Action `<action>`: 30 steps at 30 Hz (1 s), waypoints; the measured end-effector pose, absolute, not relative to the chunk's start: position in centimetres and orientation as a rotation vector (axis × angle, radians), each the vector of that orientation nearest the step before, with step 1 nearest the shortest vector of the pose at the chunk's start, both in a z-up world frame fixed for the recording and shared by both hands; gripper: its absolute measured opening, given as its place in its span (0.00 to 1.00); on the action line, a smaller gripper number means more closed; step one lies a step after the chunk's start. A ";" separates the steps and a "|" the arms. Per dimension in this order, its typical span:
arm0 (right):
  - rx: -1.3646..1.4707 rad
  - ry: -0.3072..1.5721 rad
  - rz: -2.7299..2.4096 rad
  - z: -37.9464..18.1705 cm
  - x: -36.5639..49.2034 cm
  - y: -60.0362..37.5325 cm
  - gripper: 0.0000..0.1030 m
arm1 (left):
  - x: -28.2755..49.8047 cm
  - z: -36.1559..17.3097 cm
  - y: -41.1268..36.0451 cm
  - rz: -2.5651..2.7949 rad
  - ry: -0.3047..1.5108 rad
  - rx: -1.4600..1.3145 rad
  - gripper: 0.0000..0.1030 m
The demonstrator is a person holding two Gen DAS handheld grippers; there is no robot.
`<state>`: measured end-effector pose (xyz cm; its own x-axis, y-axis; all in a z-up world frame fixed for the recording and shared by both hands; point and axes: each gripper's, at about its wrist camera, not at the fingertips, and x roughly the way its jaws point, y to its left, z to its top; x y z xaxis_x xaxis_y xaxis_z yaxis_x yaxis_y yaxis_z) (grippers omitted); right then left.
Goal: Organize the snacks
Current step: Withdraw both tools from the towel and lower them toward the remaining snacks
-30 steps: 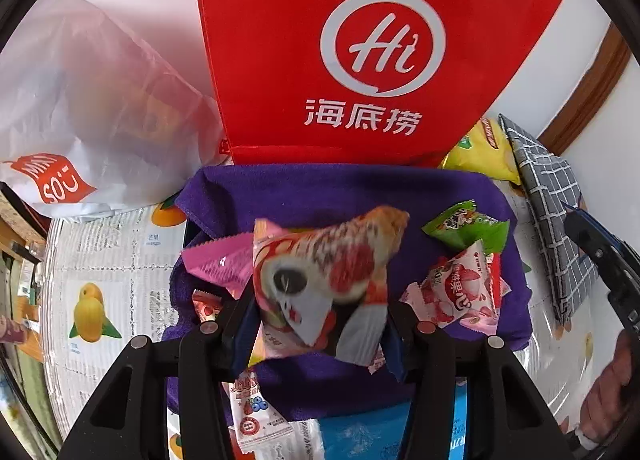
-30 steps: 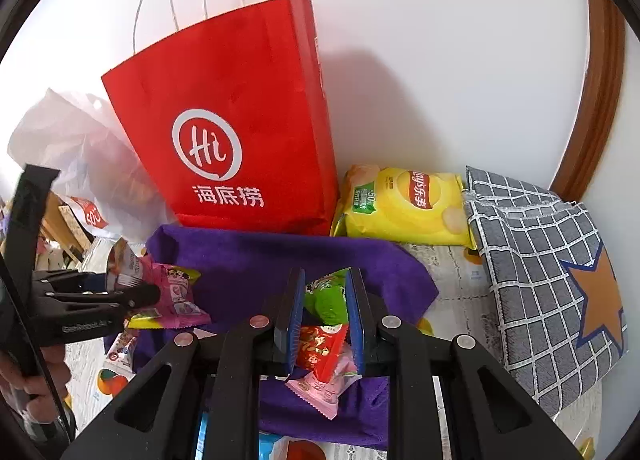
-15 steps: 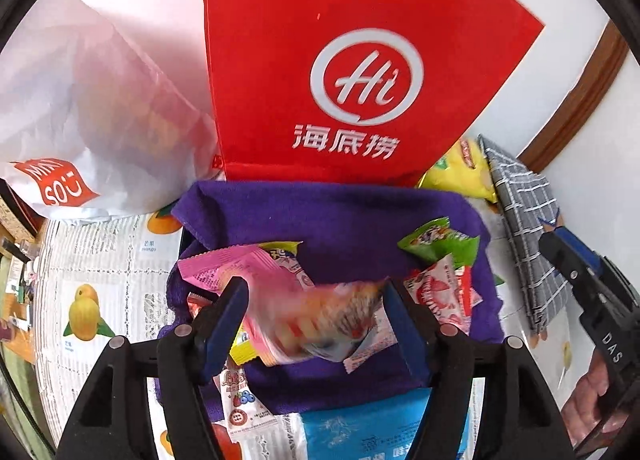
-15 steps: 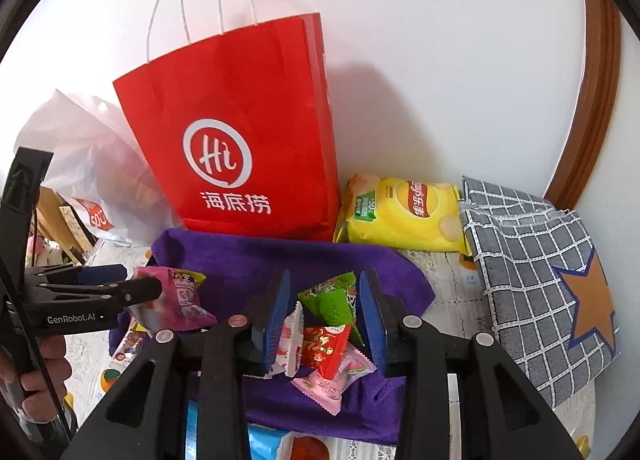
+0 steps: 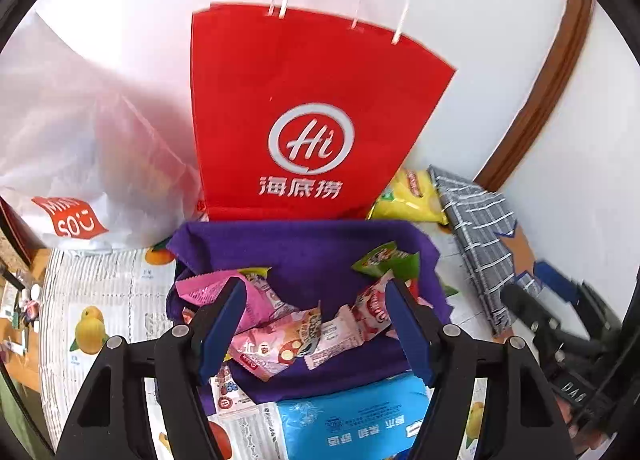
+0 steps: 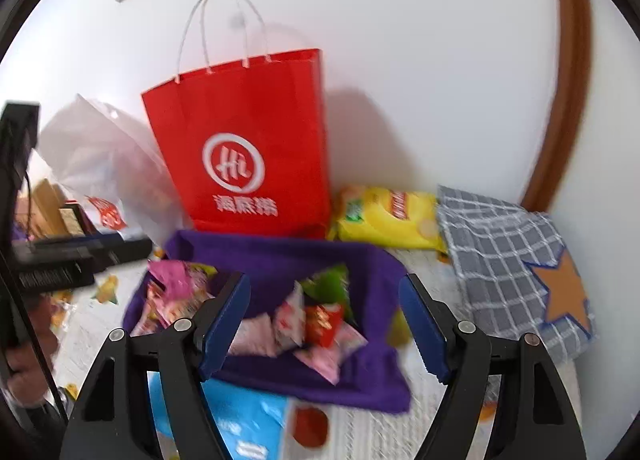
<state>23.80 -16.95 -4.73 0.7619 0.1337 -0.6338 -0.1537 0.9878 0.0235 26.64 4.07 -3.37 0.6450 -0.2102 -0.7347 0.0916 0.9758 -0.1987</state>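
Wall and backdrop: white wall behind everything; red paper bag [image 5: 308,127] upright against it, mouth up, white handles above.
White plastic bag [image 5: 76,147]: slumped just left of the red one.
Checked cloth pouch [image 6: 508,260]: flat at far right, star patch toward the camera.
Table cover [image 5: 100,300]: fruit-print sheet under all of it.
Purple cloth [image 5: 304,248]: spread directly in front of the red bag, back edge touching its base; holds the loose snacks.
Yellow chip bag [image 6: 388,219]: flat, long axis left-right, wedged between red bag and checked pouch, off the cloth.
Blue packet [image 5: 352,416]: near edge of the cloth, below the left tool.
Left pile: pink wrapper [image 5: 248,300] and pale pink packet [image 5: 280,340] overlapping on the cloth's left half; long axes roughly left-right, slightly slanted.
Right pile: green packet [image 5: 384,260] on top, tip toward the red bag; red-and-white packets [image 6: 316,324] beneath, fanned, axes mixed.
Left gripper [image 5: 316,324]: spread wide, nothing between the pads, just above and behind the left pile; nearer tool for that pile.
Right gripper [image 6: 324,324]: likewise wide and empty, right pile framed between its pads; picture blurred, so exact height unclear.
Deciding relation: each pile straight ahead and below its own tool; red bag beyond and higher. Probable next step: closing across a packet's short axis, then a lift up and forward to the bag mouth.
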 end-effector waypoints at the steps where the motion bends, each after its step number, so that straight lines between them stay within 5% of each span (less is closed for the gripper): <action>1: -0.028 0.686 0.134 -4.8 23.3 -17.3 0.75 | 26.3 -3.1 4.0 -0.174 0.839 -0.147 0.68; 13: -0.035 0.713 0.067 -6.8 15.7 -20.6 0.80 | 21.6 0.2 2.1 -0.226 0.705 -0.111 0.68; 30: 0.006 0.772 0.176 -12.5 9.9 -20.6 0.79 | 12.1 -2.4 1.3 -0.185 0.720 -0.057 0.71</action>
<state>9.94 -20.58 -12.50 0.7022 0.1603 -0.6937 -0.1562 0.9853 0.0696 12.14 1.26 -2.42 0.7360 -0.1876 -0.6505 0.1487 0.9822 -0.1150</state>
